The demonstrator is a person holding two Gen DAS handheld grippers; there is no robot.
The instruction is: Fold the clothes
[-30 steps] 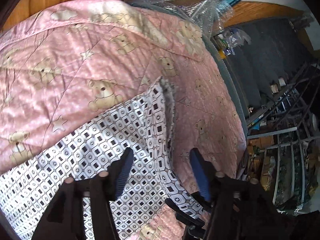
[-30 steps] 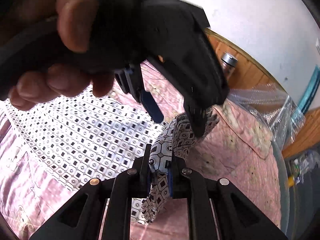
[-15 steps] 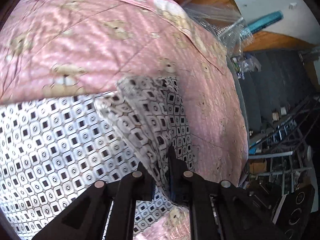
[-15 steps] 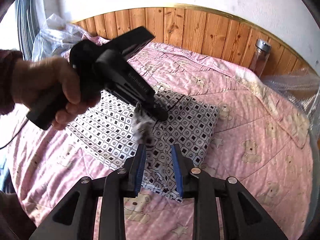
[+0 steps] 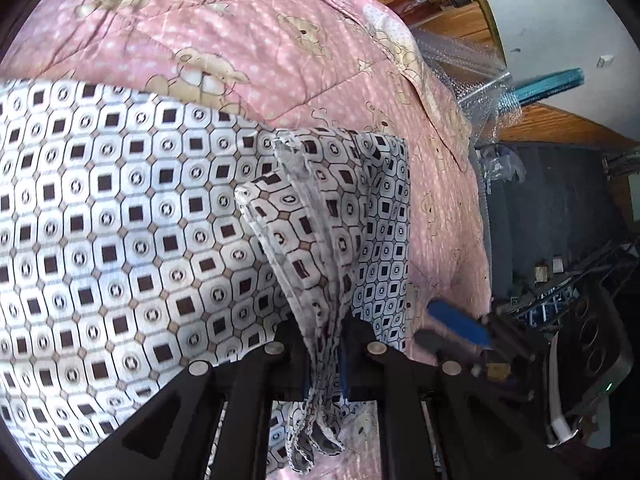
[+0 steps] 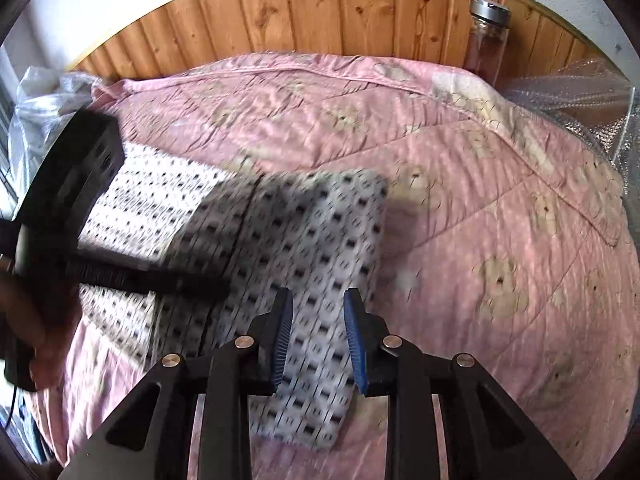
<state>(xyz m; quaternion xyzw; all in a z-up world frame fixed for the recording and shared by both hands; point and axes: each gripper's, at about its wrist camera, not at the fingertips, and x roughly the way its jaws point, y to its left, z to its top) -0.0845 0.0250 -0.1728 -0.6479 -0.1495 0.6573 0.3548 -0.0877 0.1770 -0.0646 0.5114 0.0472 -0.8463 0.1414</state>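
The left tool was clenched on a bunched edge of the black-and-white patterned garment, with the gathered layers pinched between its fingers and a frayed end hanging down below them. Ahead of that tool the pinched fold rose in a ridge, and to its left the rest of the garment spread flat over the pink teddy-bear quilt on the bed. Off to its right, the blue pad of the other tool showed above the quilt's edge.

The right tool was released, its blue-padded fingers apart with nothing between them, hovering above the near end of the garment, which lay folded lengthwise just ahead of it. The view was motion-blurred. To this tool's left, a hand held the black body of the left tool over the garment. Far ahead, to the right, a glass bottle with a metal cap stood against the wooden headboard.
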